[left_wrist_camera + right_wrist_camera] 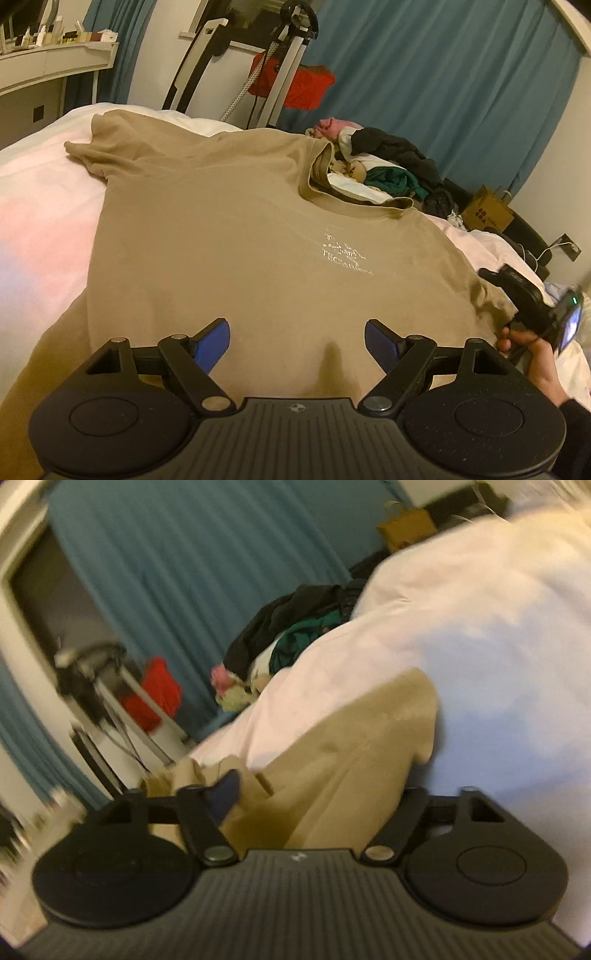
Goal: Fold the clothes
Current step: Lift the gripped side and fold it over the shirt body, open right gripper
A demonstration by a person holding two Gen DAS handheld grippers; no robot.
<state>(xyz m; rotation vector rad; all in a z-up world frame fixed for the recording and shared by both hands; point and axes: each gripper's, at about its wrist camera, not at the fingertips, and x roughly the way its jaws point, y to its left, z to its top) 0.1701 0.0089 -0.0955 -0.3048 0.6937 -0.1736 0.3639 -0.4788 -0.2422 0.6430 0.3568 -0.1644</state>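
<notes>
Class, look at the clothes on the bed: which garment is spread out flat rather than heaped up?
The tan T-shirt with white chest print; the black, green and pink clothes beyond its collar lie crumpled in a pile.

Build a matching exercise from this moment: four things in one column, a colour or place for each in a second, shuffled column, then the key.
Things:
1. T-shirt
2. Curtain
3. Pile of clothes
4. Paper bag

Colour or place:
A. Brown, on the floor beyond the bed
B. Tan, spread flat on the bed
C. Heaped behind the shirt's collar
D. Blue, hanging along the far wall

Pairs: 1-B, 2-D, 3-C, 4-A
</notes>
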